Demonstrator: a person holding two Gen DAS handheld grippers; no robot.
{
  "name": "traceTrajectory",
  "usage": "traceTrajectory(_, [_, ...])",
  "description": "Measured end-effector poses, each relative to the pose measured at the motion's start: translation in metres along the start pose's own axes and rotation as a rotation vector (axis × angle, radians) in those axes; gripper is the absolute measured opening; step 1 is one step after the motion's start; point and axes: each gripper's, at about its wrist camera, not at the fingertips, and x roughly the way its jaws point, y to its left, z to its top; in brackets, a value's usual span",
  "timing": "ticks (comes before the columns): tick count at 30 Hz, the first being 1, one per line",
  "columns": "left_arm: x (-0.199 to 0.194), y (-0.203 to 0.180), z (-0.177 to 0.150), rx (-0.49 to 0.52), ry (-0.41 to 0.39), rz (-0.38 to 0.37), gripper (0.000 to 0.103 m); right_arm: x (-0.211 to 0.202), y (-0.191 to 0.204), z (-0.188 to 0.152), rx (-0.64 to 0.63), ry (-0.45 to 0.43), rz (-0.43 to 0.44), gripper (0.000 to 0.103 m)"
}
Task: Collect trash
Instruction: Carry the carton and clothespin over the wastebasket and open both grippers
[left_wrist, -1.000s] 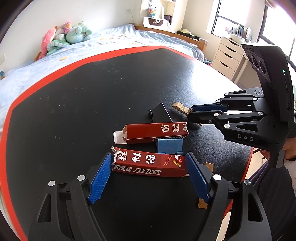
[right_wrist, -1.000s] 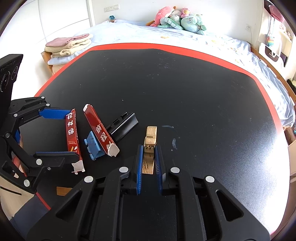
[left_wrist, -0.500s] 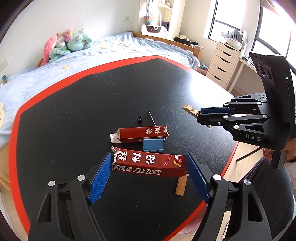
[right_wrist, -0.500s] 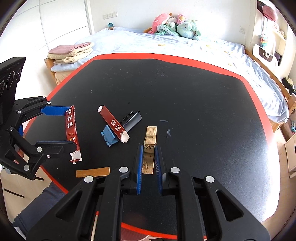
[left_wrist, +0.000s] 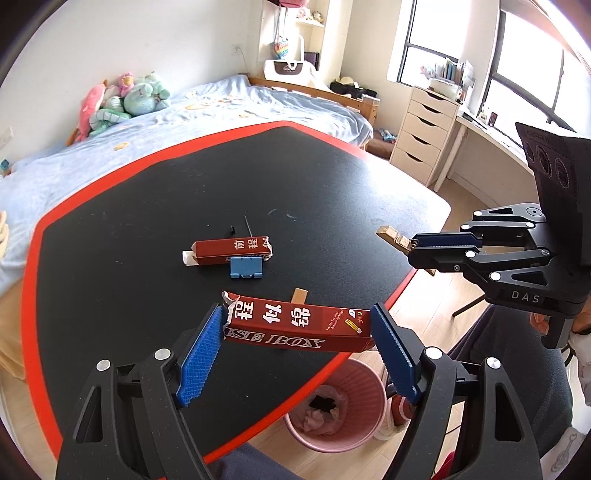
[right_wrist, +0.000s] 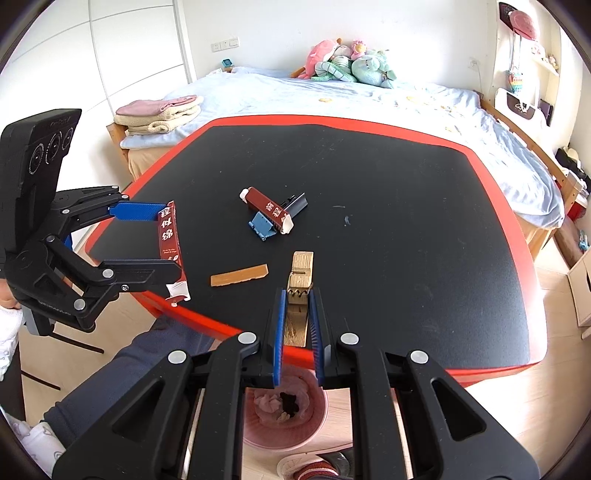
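Observation:
My left gripper is shut lengthwise on a torn red carton, lifted over the near rim of the table; the same carton shows at the left of the right wrist view. The right gripper is shut on a wooden clothespin, also held in the air near the table's edge. From the left wrist view that clothespin sticks out of the right gripper. A pink ribbed trash bin with crumpled waste stands on the floor below both grippers; the bin is partly hidden by the right gripper's body.
On the black, red-edged table lie a second red carton, a blue clip, a black piece and a thin wooden strip. A person's knee in dark trousers is by the bin. A bed lies behind, a white drawer unit stands right.
Both grippers have pulled back and up from the table's middle toward its near edge, each carrying its object. The pink bin on the floor has come into view beneath them.

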Motion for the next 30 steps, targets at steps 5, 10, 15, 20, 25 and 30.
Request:
traceTrajectory(5, [-0.006, -0.014, -0.010, 0.009, 0.000, -0.014, 0.076, -0.012, 0.011, -0.027, 0.013, 0.018, 0.016, 0.012])
traceTrajectory(10, [-0.006, -0.027, -0.019, 0.027, 0.016, -0.033, 0.076, -0.017, 0.018, -0.048, 0.020, 0.038, 0.028, 0.012])
traceTrajectory(15, [-0.005, -0.038, -0.035, 0.043, 0.042, -0.049, 0.076, -0.020, 0.021, -0.063, 0.030, 0.060, 0.036, 0.012])
traceTrajectory(20, [-0.002, -0.047, -0.046, 0.045, 0.067, -0.067, 0.076, -0.021, 0.022, -0.076, 0.035, 0.078, 0.042, 0.012])
traceTrajectory(25, [0.000, -0.052, -0.049, 0.052, 0.073, -0.080, 0.076, -0.022, 0.021, -0.078, 0.040, 0.076, 0.051, 0.012])
traceTrajectory(30, [0.000, -0.053, -0.047, 0.052, 0.075, -0.087, 0.076, -0.021, 0.019, -0.079, 0.044, 0.077, 0.061, 0.012])
